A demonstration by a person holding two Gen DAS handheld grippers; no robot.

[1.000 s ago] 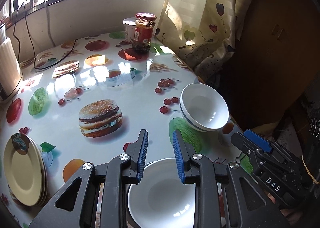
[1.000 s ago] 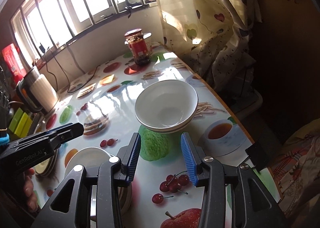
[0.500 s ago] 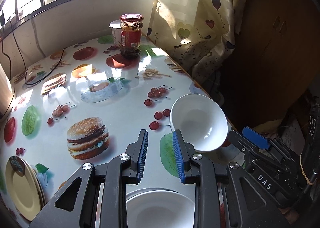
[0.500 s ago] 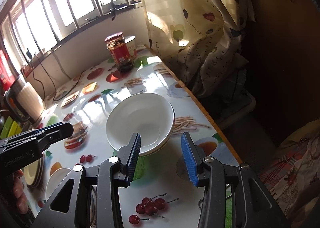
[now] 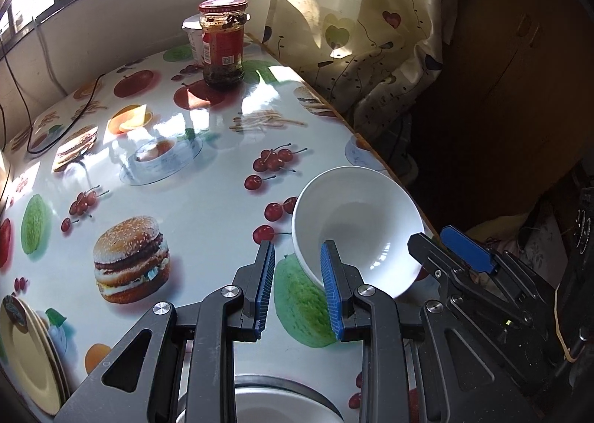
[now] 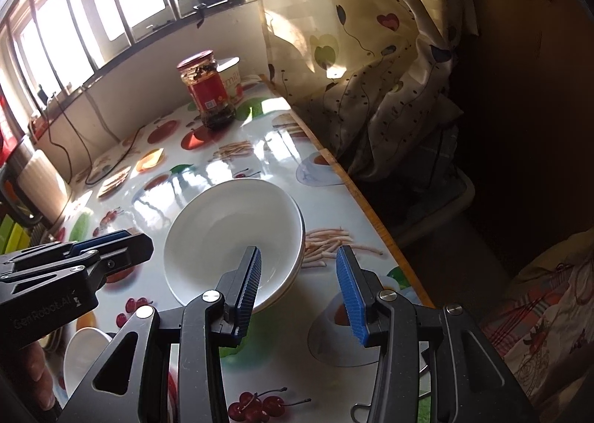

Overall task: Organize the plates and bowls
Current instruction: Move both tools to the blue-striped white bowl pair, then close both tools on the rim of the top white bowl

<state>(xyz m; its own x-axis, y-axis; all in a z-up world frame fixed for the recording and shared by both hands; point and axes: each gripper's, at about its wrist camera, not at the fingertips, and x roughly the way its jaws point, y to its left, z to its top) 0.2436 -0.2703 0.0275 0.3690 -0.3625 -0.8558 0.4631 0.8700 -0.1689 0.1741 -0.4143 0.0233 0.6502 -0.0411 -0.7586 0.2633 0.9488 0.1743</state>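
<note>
While both grippers sit low over the table [image 5: 208,207], neither one is actually holding anything. The left gripper [image 5: 297,293] has its blue pads spread a little with just printed tablecloth between them, and the right gripper [image 6: 300,297] is spread a bit wider, also empty.

The white bowls [image 6: 234,241] are what matters here, I reckon. From the right wrist view they look like a nested stack of at least two, sitting near the table's right edge, with the right gripper's left finger overlapping the near rim. My guess is that it's lining up to pinch that rim, but I can't tell if the pad is touching it.

Another white bowl [image 5: 260,408] sits right under the left gripper at the near edge, mostly hidden by the fingers. It probably belongs on the stack, which would explain why the left gripper hovers between the two.

A stack of yellow plates [image 5: 29,348] is way off on the left side, well apart from the bowls. The jar [image 5: 222,41] at the back by the window is out of the way.
</note>
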